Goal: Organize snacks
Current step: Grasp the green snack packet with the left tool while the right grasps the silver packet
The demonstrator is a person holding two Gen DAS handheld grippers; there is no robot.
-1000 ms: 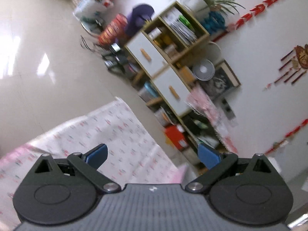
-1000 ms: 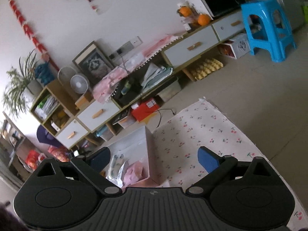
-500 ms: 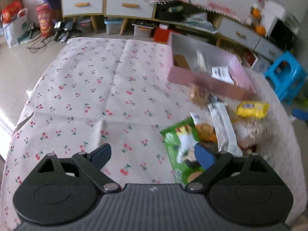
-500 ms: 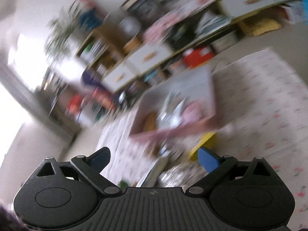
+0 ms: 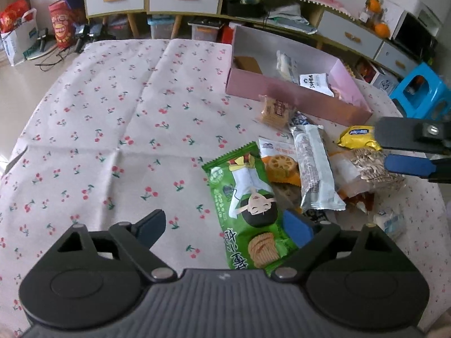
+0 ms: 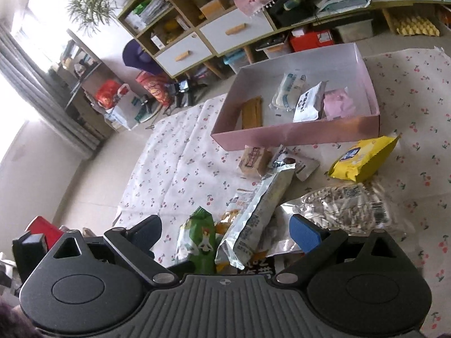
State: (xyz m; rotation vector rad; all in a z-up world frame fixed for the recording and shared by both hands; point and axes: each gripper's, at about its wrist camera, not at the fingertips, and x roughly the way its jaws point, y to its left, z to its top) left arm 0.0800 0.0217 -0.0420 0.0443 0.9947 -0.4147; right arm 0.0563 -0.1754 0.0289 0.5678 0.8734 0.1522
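Both wrist views have swung down from the wall and shelving onto the cherry-print cloth (image 5: 118, 118) and the snack pile. Left hand-held gripper (image 5: 225, 226) hangs low over the green snack packet (image 5: 248, 208), its jaws closing but spread wide, pads clear of the wrapper. Right hand-held gripper (image 6: 225, 232) is spread too, above the silver wrapped bar (image 6: 259, 214), gripping nothing. Beside the bar lie a clear sunflower seed bag (image 6: 346, 205), a yellow packet (image 6: 363, 159) and a small biscuit pack (image 6: 255, 160) just in front of the pink box (image 6: 296, 136). Inside the box sit a few packets, among them a white pouch (image 6: 308, 102).
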